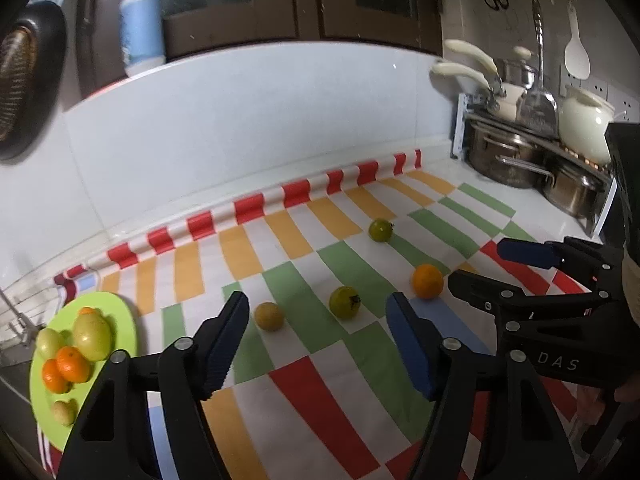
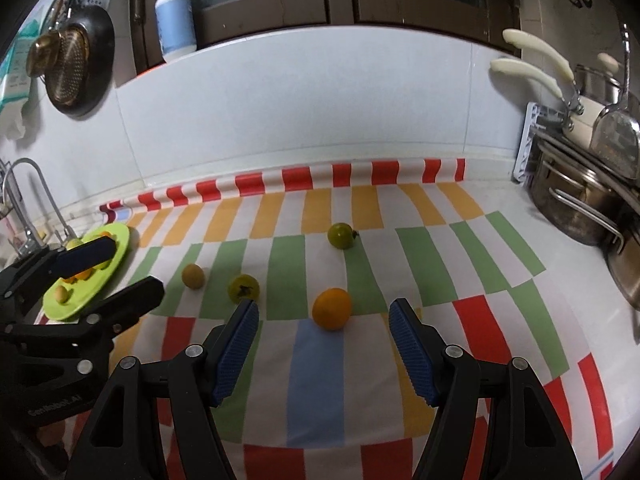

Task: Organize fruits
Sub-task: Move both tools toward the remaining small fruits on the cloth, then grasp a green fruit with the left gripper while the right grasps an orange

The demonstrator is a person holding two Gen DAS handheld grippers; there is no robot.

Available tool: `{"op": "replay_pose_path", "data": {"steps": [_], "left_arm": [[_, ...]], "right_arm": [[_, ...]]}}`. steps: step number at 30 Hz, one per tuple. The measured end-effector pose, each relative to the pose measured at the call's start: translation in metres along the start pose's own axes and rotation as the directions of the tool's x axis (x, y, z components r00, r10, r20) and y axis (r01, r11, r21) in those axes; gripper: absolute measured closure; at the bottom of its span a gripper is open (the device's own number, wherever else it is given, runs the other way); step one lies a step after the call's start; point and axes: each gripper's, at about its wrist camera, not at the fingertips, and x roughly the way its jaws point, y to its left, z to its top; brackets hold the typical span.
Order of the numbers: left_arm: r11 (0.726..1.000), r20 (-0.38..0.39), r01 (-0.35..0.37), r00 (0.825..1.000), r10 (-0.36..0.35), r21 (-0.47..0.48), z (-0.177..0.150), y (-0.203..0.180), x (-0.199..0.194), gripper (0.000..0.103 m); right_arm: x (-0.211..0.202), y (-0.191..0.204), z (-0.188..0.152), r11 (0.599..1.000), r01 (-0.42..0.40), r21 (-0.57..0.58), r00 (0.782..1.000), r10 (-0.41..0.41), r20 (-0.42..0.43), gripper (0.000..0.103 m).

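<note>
Loose fruit lies on a striped cloth (image 1: 320, 400): an orange (image 1: 427, 281), a green fruit with a dark stem (image 1: 345, 302), a small yellow-brown fruit (image 1: 269, 316) and another green fruit (image 1: 380, 230) farther back. A lime-green plate (image 1: 128, 320) at the left holds several fruits. My left gripper (image 1: 317, 300) is open above the cloth, with the stemmed fruit and the small yellow one just ahead of its fingers. My right gripper (image 2: 323, 304) is open, and the orange (image 2: 332, 308) sits just ahead between its fingertips. Neither holds anything.
Steel pots (image 1: 504, 160) and a white pot (image 1: 584, 120) stand on a rack at the back right. A faucet (image 2: 28, 184) and sink edge lie left of the plate (image 2: 122, 246). A white tiled wall backs the counter, with a pump bottle (image 2: 174, 12) on the ledge above.
</note>
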Motion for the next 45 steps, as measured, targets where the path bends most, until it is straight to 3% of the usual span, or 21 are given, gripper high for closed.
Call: {"op": "replay_pose_path", "data": {"steps": [8, 20, 28, 32, 35, 45], "left_arm": [[0.998, -0.070, 0.055, 0.996, -0.054, 0.018, -0.002, -0.001, 0.038, 0.052], [0.992, -0.143, 0.096, 0.986, -0.084, 0.083, -0.005, -0.011, 0.079, 0.057], [0.990, -0.207, 0.131, 0.971, -0.120, 0.041, -0.003, -0.011, 0.101, 0.069], [0.989, -0.216, 0.145, 0.967, -0.136, 0.024, -0.003, -0.012, 0.105, 0.074], [0.989, -0.217, 0.143, 0.967, -0.135, 0.023, -0.003, -0.011, 0.105, 0.075], [0.994, -0.191, 0.108, 0.976, -0.105, 0.009, -0.002, -0.006, 0.081, 0.075]], "right_arm": [[0.029, -0.003, -0.001, 1.000, -0.005, -0.001, 0.999, 0.005, -0.047, 0.042], [0.058, -0.006, -0.004, 1.000, -0.011, 0.001, 0.995, 0.011, -0.103, 0.055], [0.074, -0.009, -0.005, 0.999, -0.027, 0.020, 0.990, 0.029, -0.139, 0.058], [0.080, -0.013, -0.004, 0.998, -0.045, 0.044, 0.986, 0.051, -0.157, 0.060], [0.083, -0.014, -0.004, 0.997, -0.054, 0.052, 0.985, 0.062, -0.163, 0.069], [0.065, -0.008, -0.003, 0.998, -0.050, 0.029, 0.990, 0.053, -0.132, 0.070]]}}
